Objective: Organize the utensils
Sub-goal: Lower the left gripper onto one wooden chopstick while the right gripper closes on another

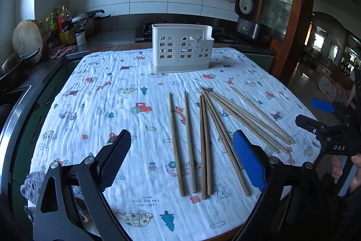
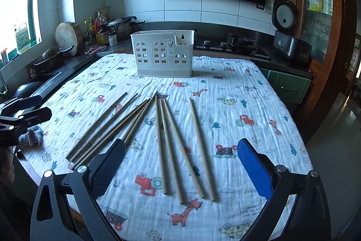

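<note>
Chopsticks [image 1: 204,146] lie loose on the counter [image 2: 259,105], spread over its cartoon-printed cloth [image 1: 101,105] on the near side of the white holder [image 1: 181,47], which stands upright at the far edge of that cloth; all of them point their long axes roughly toward the holder, thin tips nearest it, butt ends nearest the two claws; none is in the holder yet, so I judge the sorting not begun. Left claw [image 1: 181,160] hangs with its jaws wide apart and empty, on the near side of the chopsticks from the holder; the two parallel sticks and the tight pair beside them fall between its fingers, running along its line of sight rather than across it. Right claw [image 2: 180,167] is likewise spread and holding nothing; from its own camera four sticks fan out between its fingers, again end-on, while a crossed bundle [image 2: 110,128] lies off toward the left claw's side. Each claw looks about equally near its own group; because the sticks run lengthwise away from the claws, a pinch would, by my reckoning, need the jaws to close across a stick's width near its butt end; the crossed ones touch and may drag each other.
</note>
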The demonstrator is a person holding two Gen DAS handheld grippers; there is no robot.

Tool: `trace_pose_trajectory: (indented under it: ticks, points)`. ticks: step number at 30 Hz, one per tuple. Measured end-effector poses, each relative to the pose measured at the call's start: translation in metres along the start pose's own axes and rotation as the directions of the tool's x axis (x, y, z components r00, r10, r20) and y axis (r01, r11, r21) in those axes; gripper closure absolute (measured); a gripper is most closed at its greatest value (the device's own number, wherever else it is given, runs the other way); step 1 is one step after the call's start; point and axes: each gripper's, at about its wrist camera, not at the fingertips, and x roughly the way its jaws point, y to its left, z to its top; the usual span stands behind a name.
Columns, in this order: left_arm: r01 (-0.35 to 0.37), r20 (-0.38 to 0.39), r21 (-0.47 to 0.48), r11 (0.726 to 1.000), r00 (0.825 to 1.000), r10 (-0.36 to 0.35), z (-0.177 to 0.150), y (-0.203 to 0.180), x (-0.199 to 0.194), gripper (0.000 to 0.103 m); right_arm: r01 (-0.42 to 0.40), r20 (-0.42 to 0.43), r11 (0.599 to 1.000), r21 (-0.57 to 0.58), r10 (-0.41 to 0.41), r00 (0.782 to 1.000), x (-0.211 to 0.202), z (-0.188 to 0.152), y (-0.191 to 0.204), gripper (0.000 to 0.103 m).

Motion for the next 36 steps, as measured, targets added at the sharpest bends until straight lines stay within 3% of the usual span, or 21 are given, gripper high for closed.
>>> trace_pose_trajectory:
  ticks: [6, 7, 11, 13, 20, 24, 25, 29, 36]
  points:
    - [0.017, -0.044, -0.001, 1.0, 0.999, -0.017, -0.006, 0.003, 0.015, 0.033, -0.017, -0.013, 1.0, 0.001, 0.017, 1.0, 0.008, -0.006, -0.01, 0.008]
    - [0.02, -0.054, -0.004, 1.0, 0.998, -0.02, -0.007, 0.004, 0.018, 0.04, -0.014, -0.016, 1.0, -0.005, 0.014, 1.0, 0.01, -0.007, -0.012, 0.008]
    - [0.047, -0.09, -0.016, 0.999, 0.995, -0.048, -0.014, 0.007, 0.029, 0.051, -0.023, -0.054, 1.0, -0.015, 0.022, 0.998, 0.02, -0.014, -0.018, 0.023]
    - [0.054, -0.106, -0.021, 0.998, 0.993, -0.056, -0.017, 0.008, 0.034, 0.058, -0.03, -0.07, 0.999, -0.012, 0.029, 0.997, 0.024, -0.017, -0.019, 0.024]
    - [0.096, -0.157, -0.041, 0.995, 0.982, -0.101, -0.025, 0.011, 0.051, 0.078, -0.041, -0.131, 0.999, 0.02, 0.044, 0.99, 0.044, -0.03, -0.032, 0.051]
    - [0.098, -0.182, -0.054, 0.994, 0.978, -0.106, -0.028, 0.013, 0.06, 0.08, -0.051, -0.147, 0.998, 0.037, 0.056, 0.988, 0.053, -0.033, -0.038, 0.063]
    - [0.098, -0.185, -0.06, 0.993, 0.977, -0.108, -0.028, 0.014, 0.062, 0.08, -0.049, -0.153, 0.998, 0.038, 0.054, 0.987, 0.056, -0.033, -0.039, 0.073]
    - [0.103, -0.197, -0.065, 0.993, 0.974, -0.114, -0.028, 0.013, 0.067, 0.08, -0.047, -0.174, 0.998, 0.035, 0.052, 0.983, 0.065, -0.035, -0.04, 0.088]
    - [0.097, -0.229, -0.072, 0.993, 0.967, -0.112, -0.03, 0.01, 0.079, 0.08, -0.041, -0.191, 0.998, 0.04, 0.048, 0.98, 0.072, -0.038, -0.044, 0.098]
